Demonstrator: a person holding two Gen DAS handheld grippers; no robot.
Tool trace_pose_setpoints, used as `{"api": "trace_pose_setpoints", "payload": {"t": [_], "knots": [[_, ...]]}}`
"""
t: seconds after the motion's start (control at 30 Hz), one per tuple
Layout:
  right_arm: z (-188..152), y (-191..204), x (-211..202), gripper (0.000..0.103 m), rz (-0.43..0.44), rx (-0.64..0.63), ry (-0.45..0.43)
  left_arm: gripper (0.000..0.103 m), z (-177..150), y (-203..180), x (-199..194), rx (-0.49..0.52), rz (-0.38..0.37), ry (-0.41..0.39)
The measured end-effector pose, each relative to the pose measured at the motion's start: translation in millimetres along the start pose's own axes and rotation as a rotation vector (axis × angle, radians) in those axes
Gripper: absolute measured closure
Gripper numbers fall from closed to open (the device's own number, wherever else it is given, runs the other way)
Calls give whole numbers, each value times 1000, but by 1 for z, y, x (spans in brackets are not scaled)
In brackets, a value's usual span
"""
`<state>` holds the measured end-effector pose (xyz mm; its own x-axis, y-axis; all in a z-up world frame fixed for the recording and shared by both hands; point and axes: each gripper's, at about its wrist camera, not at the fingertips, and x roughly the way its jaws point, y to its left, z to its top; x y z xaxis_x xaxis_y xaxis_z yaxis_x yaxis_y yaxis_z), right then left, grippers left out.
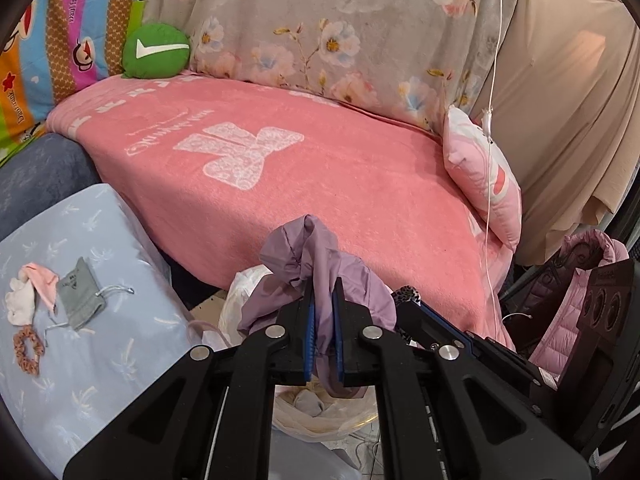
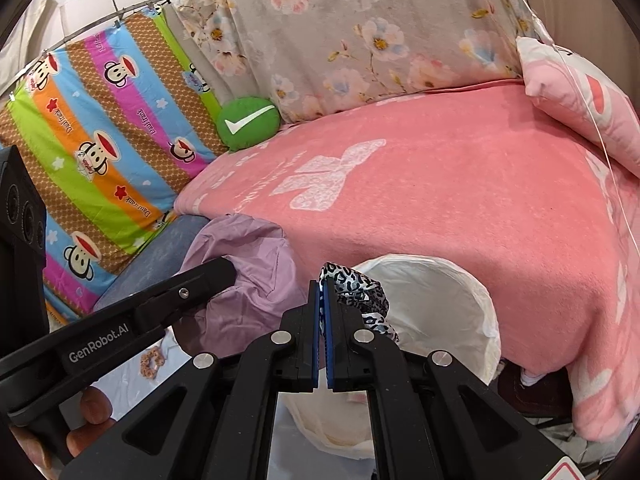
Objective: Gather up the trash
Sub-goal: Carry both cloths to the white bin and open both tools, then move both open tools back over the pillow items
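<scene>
My left gripper [image 1: 323, 320] is shut on a crumpled lilac cloth [image 1: 308, 268], held above a white bag-lined bin [image 1: 320, 412]. The cloth also shows in the right wrist view [image 2: 244, 280], with the left gripper's finger [image 2: 192, 280] across it. My right gripper [image 2: 322, 312] is shut on a black-and-white leopard-print fabric piece [image 2: 360, 292], held over the white bin liner [image 2: 432, 308]. The leopard piece peeks out beside the lilac cloth in the left wrist view [image 1: 406, 294]. Both grippers sit close together in front of the pink blanket.
A pink blanket [image 1: 300, 184] covers the bed, with a green round cushion [image 1: 156, 51] and a pink pillow [image 1: 480, 176]. A light blue surface [image 1: 100, 320] at left holds a grey pouch [image 1: 80, 296], a scrunchie [image 1: 26, 346] and small cloths. A pink jacket [image 1: 572, 320] lies right.
</scene>
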<state>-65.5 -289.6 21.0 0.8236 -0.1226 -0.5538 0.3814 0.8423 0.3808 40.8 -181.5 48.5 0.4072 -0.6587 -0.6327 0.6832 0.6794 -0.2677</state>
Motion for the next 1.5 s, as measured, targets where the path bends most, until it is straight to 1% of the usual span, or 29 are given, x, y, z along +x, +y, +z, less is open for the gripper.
{"api": "trace_pose_setpoints", "payload": {"t": [0.07,0.1,0.13,0.17,0.23,0.27,0.4,0.57,0.83,1.17,1.5], "knots": [[-2,-3,1,100,-5,-1,4,94,-2,0,6,-6,2,15],[-3,-3,1,100,-8,-2,6,90,-3,1,8,-9,5,22],[-4,-3,2,99,-9,-3,9,81,-4,1,9,-12,9,27],[-5,-4,3,97,-9,-4,12,76,-5,2,10,-17,17,25],[-7,-4,4,94,-14,-4,15,47,-7,4,9,-26,35,12],[-7,-4,4,94,-16,-5,15,43,-7,4,8,-30,41,2],[-9,-3,6,92,-20,-4,26,42,-8,6,7,-29,48,-11],[-11,-1,6,81,-19,-11,27,42,-9,13,4,-43,64,-18],[-16,14,9,76,-19,-54,42,42,-15,29,-4,-76,78,-31],[-26,45,21,75,-5,-130,76,42,-23,53,-15,-103,121,-44],[-34,81,37,75,26,-189,108,42,-31,86,-29,-160,145,-60]]}}
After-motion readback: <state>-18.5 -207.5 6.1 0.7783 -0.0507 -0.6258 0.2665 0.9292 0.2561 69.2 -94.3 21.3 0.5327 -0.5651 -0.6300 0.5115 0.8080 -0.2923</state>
